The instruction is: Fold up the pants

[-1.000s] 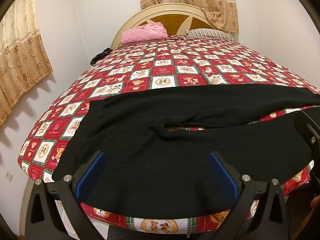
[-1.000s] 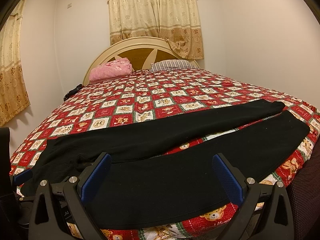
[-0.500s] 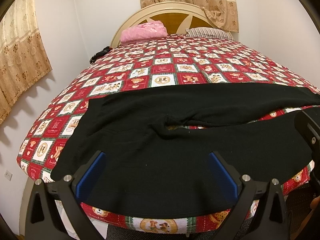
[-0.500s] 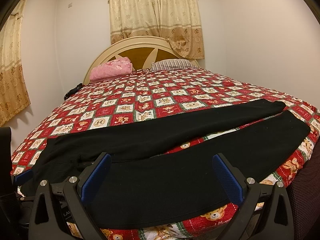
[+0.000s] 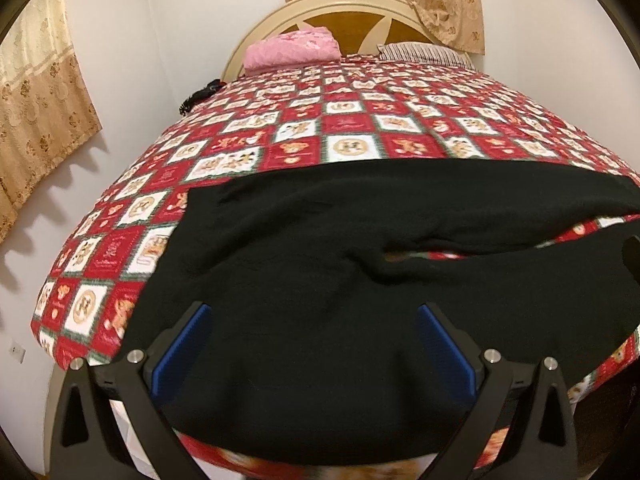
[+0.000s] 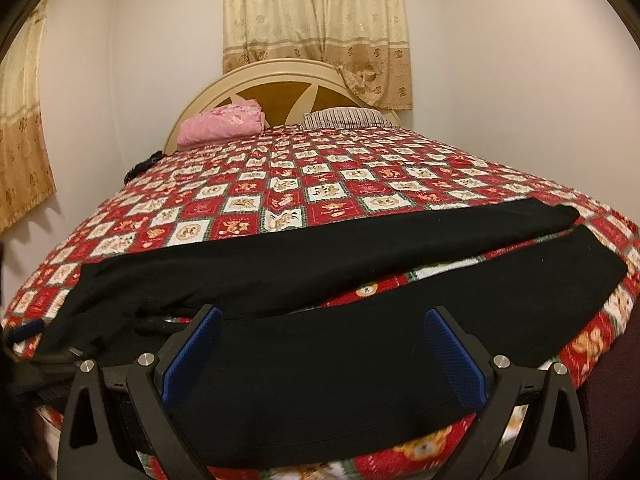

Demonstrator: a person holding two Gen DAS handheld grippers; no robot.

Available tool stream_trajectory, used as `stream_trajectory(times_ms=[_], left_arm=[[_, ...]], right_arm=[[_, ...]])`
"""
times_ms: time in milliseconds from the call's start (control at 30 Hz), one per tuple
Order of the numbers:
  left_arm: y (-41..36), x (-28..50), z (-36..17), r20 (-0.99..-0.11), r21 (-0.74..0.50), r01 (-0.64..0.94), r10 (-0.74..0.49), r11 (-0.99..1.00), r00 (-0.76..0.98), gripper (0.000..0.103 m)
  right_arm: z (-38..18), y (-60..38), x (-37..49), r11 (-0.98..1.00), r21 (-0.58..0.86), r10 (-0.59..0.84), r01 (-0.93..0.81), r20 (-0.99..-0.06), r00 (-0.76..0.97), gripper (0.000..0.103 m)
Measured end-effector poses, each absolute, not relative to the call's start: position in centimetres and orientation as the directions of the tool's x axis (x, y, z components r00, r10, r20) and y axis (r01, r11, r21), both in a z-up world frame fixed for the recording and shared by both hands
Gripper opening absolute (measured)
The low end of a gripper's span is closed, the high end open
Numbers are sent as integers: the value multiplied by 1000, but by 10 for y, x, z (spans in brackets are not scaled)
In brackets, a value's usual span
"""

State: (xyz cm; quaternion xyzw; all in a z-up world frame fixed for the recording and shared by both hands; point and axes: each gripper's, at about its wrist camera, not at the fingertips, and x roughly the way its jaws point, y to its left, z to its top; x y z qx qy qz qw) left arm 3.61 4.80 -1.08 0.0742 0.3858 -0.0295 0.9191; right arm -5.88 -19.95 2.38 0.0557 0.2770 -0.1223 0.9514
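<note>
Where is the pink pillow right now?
The pink pillow sits at the far end of the bed, against the headboard, on the left side in both views. The striped pillow lies just to its right.

Black pants (image 5: 320,320) (image 6: 320,360) lie flat, unfolded across the bed's near edge, waist left, legs slightly splayed rightward.

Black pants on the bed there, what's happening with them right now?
A person holding a gripper in each hand is about to fold the black pants, which lie spread on the red teddy-bear quilt with the legs slightly apart. The left gripper is open at the waist end, and the right gripper is open over the nearer leg. Neither has gripped the fabric, so no fold is made yet.
</note>
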Motion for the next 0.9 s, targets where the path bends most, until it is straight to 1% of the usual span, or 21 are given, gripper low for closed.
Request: stream_trajectory(times_ms=[100, 200, 300, 333, 400, 433, 500, 567, 600, 733, 833, 900], left_arm=[[90, 57, 0, -718, 68, 109, -27, 992, 695, 103], [129, 85, 11, -725, 52, 62, -5, 997, 689, 103], [155, 118, 14, -717, 30, 50, -13, 998, 696, 102], [160, 129, 12, -723, 30, 50, -13, 998, 691, 100], [169, 154, 3, -746, 10, 54, -29, 998, 665, 91], [172, 164, -2, -758, -7, 58, -43, 998, 651, 89], [176, 187, -17, -794, -46, 55, -70, 997, 604, 75], [177, 203, -30, -823, -65, 51, -83, 997, 562, 68], [176, 210, -37, -836, -63, 49, -80, 997, 543, 67], [177, 224, -56, -870, -85, 42, -94, 996, 484, 67], [177, 226, -56, -866, -77, 55, -94, 995, 490, 67], [178, 228, -54, -868, -86, 62, -105, 994, 485, 67]], right_arm=[[24, -209, -41, 971, 18, -187, 238, -560, 807, 102], [23, -215, -22, 977, 12, -168, 213, -577, 799, 102], [22, -214, -4, 981, 6, -153, 195, -593, 790, 102], [21, -212, 5, 983, 11, -138, 181, -604, 785, 102], [19, -211, 14, 986, 22, -119, 168, -614, 780, 102], [18, -209, 20, 987, 32, -105, 158, -623, 776, 102], [15, -207, 30, 989, 48, -75, 137, -635, 769, 102], [14, -205, 37, 992, 45, -62, 119, -645, 762, 102], [13, -204, 41, 993, 39, -58, 108, -649, 759, 101], [13, -205, 65, 999, -8, -29, 31, -666, 745, 97], [13, -210, 94, 995, -89, -34, -36, -676, 736, 96], [9, -216, 120, 990, -109, -11, -94, -705, 709, 96]])
